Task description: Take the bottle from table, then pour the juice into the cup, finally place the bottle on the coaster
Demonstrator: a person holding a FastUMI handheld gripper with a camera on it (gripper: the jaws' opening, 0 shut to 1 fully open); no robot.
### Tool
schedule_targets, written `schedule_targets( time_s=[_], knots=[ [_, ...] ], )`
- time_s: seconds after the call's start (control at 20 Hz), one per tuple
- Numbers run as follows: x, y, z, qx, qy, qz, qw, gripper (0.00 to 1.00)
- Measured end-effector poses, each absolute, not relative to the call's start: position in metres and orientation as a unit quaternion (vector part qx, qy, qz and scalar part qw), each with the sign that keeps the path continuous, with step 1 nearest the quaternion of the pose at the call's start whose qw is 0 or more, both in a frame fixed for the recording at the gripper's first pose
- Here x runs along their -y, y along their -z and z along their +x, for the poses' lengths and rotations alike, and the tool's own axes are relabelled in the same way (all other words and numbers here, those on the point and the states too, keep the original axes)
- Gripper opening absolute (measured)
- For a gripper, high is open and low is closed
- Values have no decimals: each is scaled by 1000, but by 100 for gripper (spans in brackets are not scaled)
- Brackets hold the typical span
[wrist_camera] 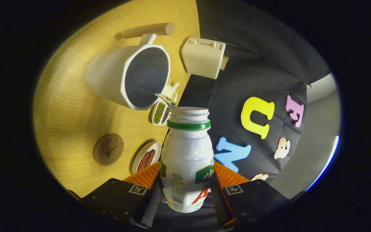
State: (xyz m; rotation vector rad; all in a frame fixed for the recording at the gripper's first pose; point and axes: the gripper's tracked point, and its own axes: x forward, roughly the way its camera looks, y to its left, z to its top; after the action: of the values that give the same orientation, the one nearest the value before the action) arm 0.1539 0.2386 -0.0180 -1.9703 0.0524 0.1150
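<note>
Gripper point(185, 190) clamps bottle point(187, 158) above wooden table point(66, 106), near cup point(130, 75).

white plastic bottle with green neck ring point(187, 158), held between the tongs point(185, 190): large red "A" legible, other label print too small | cream toaster point(203, 58) at the bench's far edge: short word by its lever, unreadable | round wooden coaster point(108, 149): tower emblem, ring lettering blurred | tong bodies: square black-and-white marker tags

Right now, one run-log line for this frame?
phase: pour | gripper: shut on bottle, uncapped, tilted | mouth near cup rim | cup on its side in view | coaster bare
</note>
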Motion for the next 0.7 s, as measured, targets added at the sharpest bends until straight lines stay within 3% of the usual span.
schedule_targets(
  time_s=[0.7],
  knots=[
    [-242,20,157,-13,-37,-858,513,71]
  ],
)
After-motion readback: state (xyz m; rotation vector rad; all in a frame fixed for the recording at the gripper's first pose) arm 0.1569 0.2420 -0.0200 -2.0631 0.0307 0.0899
